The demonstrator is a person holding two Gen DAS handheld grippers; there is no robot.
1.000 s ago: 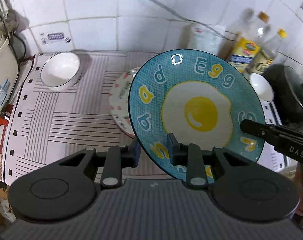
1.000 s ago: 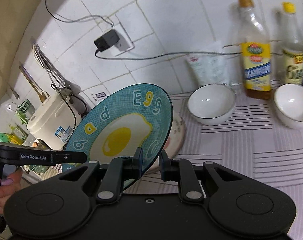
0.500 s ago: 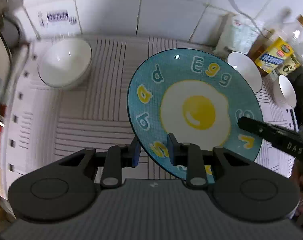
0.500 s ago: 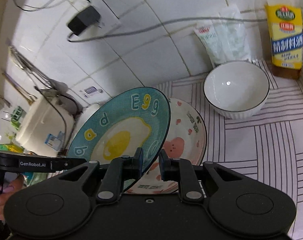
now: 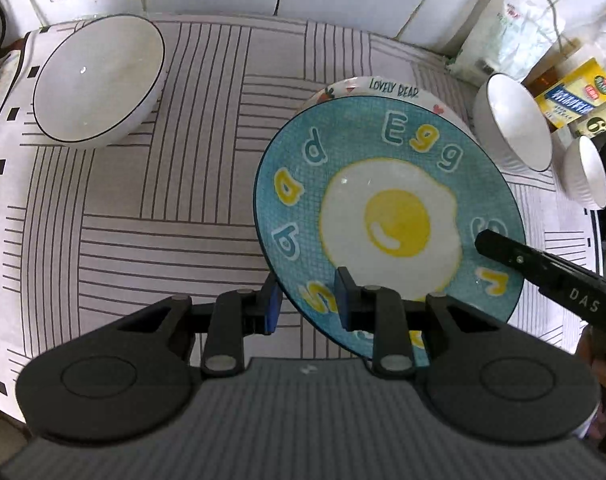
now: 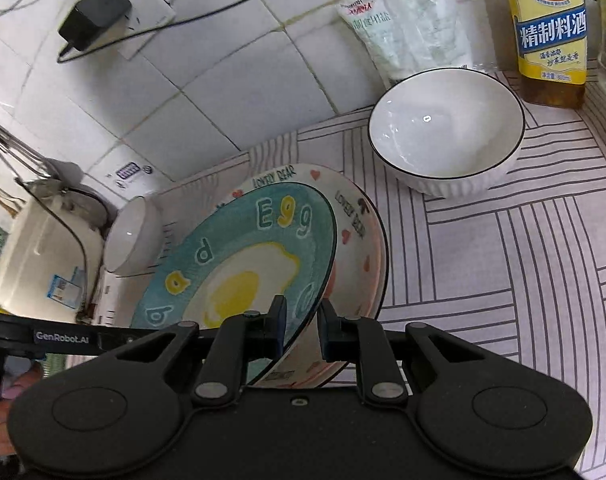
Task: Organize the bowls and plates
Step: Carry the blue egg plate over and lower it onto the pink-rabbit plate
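Note:
A teal plate (image 5: 387, 216) printed with a fried egg and letters hangs tilted just above a white "Lovely Bear" plate (image 5: 391, 86) lying on the striped cloth. My left gripper (image 5: 306, 304) is shut on the teal plate's near rim. My right gripper (image 6: 301, 330) is shut on the opposite rim of the teal plate (image 6: 239, 276), with the bear plate (image 6: 359, 240) directly behind and under it. The right gripper's black finger (image 5: 543, 272) shows at the right of the left wrist view. White bowls stand around: one at far left (image 5: 97, 80), two at right (image 5: 511, 120) (image 5: 585, 172).
A white bowl (image 6: 447, 130) sits behind the plates near a cooking-wine bottle (image 6: 551, 32) and a salt bag (image 6: 407, 24) against the tiled wall. A rice cooker (image 6: 39, 256) stands at the left, with a charger and cable (image 6: 95, 16) above. A hand (image 6: 3, 400) holds the left gripper.
Both grippers have come down with the teal plate, bringing it low over the bear plate. The views now tilt more steeply onto the cloth. The grips have not changed.

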